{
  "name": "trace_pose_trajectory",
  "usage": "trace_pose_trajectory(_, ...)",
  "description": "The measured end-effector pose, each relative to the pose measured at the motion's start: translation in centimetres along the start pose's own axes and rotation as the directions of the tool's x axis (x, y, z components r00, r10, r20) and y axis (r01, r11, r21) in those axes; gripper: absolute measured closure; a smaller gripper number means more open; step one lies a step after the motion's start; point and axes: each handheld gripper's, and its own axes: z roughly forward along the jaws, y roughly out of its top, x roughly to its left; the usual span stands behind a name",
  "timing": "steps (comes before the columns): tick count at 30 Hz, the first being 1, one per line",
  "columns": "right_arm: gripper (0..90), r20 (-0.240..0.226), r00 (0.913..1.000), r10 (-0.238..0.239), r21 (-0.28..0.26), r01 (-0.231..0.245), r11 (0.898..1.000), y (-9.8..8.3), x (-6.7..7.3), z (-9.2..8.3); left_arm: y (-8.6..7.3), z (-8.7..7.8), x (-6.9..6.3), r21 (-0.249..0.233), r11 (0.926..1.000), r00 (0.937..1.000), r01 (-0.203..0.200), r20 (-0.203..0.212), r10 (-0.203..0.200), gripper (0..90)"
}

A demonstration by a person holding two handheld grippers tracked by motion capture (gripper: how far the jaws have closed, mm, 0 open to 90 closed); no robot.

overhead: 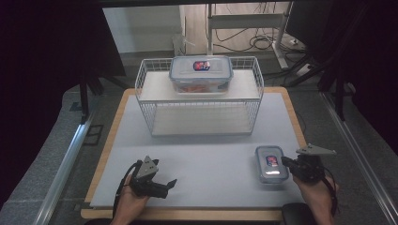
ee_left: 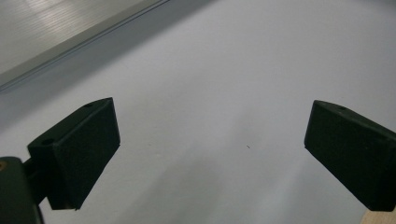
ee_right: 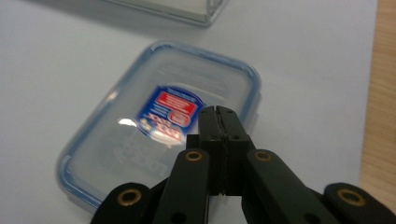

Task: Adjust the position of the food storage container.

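Overhead, in the high view, the left gripper (overhead: 162,185) sat at the lower left of the frame, held in a hand (overhead: 131,201) over the pale grey mat (overhead: 206,154), its jaws spread with nothing between them. At the lower right, the right gripper (overhead: 287,164) pointed toward the small lidded container (overhead: 271,163) lying flat on the mat, its tips at or just over the container's right edge; whether they touched it could not be told from this height. Farther up the frame, a white wire rack (overhead: 199,93) stood on the mat, with a larger lidded container (overhead: 201,73) resting on its top shelf.

Next, in the left gripper view, the left gripper (ee_left: 210,140) had its two black jaws far apart at the lower left and lower right corners, with bare mat (ee_left: 224,70) between them.

Finally, in the right gripper view, the right gripper (ee_right: 218,114) had its jaws pressed together, gripping nothing. The tips sat in front of the small lidded container (ee_right: 159,126), a clear box with a blue-rimmed lid and a red and blue label, which filled the middle of the frame. The image was soft, so contact with the lid was uncertain. A strip of wooden table (ee_right: 380,116) ran down the right edge.
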Motion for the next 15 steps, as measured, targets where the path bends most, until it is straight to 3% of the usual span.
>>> trace_pose_trajectory(3, 89.3, 0.002, 1.0000, 0.005, -0.002, -0.005, 1.000, 0.0, -0.1, 0.0, 0.0, 0.1, 0.0, 0.002, 1.0000, 1.0000, -0.002, 0.001, 0.002, 3.3)
trace_pose_trajectory(5, 89.3, 0.034, 0.9994, -0.008, 0.006, 0.008, 1.000, 0.1, 0.0, 0.0, 0.0, 0.0, 0.0, 0.000, 1.0000, 1.0000, -0.001, 0.002, 0.001, 3.2)
trace_pose_trajectory(6, 89.3, 0.076, 0.9970, -0.013, 0.016, 0.012, 1.000, 0.0, -0.2, -0.1, 0.0, 0.0, 0.0, -0.001, 1.0000, 1.0000, 0.001, 0.004, -0.001, 3.3)
trace_pose_trajectory(8, 89.2, 0.088, 0.9962, 0.003, 0.024, -0.005, 1.000, -0.2, -0.7, -0.1, 0.0, 0.1, 0.0, 0.001, 1.0000, 1.0000, 0.001, 0.006, -0.001, 3.3)
trace_pose_trajectory(15, 89.3, 0.062, 0.9973, 0.038, 0.061, -0.042, 0.997, -0.5, -1.3, 1.1, 0.0, 0.3, -0.1, 0.009, 1.0000, 0.9999, -0.002, 0.013, 0.002, 3.3)
